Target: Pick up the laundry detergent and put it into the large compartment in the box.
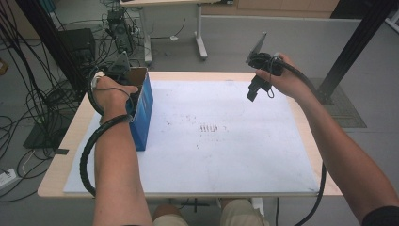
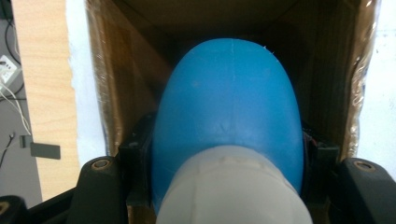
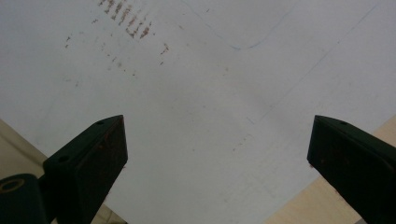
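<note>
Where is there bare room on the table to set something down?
The white sheet is bare from the blue box to its right edge, save faint reddish marks mid-sheet. It is crowded only at the left, where the left gripper holds a blue object inside the box.

The high view looks forward and down from above the person's side, taking in the whole surface [image 1: 56, 183] with its white sheet [image 1: 226, 141] and the floor beyond. The left gripper view sits very close, facing straight down into the open blue box [image 1: 141, 110], whose brown inner walls [image 2: 121, 84] frame a blue rounded object [image 2: 229, 107]. The right gripper view hangs above the surface, angled down at the white sheet [image 3: 196, 93]. It shares with the high view the sheet's brown smudges [image 3: 126, 21], seen mid-sheet [image 1: 209, 128] from above.
</note>
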A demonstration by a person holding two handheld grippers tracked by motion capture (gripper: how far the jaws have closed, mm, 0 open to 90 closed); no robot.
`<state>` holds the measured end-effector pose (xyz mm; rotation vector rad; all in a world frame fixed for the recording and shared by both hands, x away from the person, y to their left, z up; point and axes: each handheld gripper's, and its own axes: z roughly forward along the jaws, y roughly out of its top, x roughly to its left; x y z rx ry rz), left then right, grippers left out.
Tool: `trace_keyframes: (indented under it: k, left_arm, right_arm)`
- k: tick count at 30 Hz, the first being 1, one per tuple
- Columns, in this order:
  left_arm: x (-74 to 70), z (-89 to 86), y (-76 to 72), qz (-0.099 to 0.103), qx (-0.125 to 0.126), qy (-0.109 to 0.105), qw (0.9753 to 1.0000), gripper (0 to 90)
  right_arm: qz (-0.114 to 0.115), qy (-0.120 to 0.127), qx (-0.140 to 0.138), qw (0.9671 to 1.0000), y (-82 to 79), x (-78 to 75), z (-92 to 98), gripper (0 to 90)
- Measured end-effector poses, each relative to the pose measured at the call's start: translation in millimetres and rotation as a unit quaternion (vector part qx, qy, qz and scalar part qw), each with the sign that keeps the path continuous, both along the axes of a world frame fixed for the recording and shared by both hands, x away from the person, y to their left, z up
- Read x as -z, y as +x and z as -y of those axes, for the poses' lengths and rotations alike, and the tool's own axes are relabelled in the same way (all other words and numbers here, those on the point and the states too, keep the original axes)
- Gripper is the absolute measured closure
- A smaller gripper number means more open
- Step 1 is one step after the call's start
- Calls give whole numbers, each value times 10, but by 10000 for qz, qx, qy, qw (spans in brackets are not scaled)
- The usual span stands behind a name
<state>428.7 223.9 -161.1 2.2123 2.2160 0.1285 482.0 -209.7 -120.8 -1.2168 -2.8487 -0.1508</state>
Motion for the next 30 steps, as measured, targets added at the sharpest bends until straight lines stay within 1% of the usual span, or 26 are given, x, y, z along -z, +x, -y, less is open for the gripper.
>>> trace_keyframes:
  k: [5,7,8,13,18,30]
  left_arm:
    - [53,3,4,-56,-5,-14,10000,374]
    - [78,2,-2,-56,-3,-17,10000,373]
    - [87,5,-17,-12,-10,-10,10000,373]
    - [89,1,-28,-1,-48,-15,10000,371]
    - [94,4,-41,21,-44,-15,10000,371]
    - [103,-9,-67,75,-44,-35,10000,370]
  right_arm:
    - [3,0,12,10000,-5,-4,9,50]
    - [12,10,15,10000,-7,-8,21,50]
    - [9,9,26,10000,-8,-11,23,50]
    - [1,16,24,10000,-8,-14,29,50]
    - [29,41,-3,10000,-20,-23,23,50]
    - [12,36,15,10000,-27,-20,15,50]
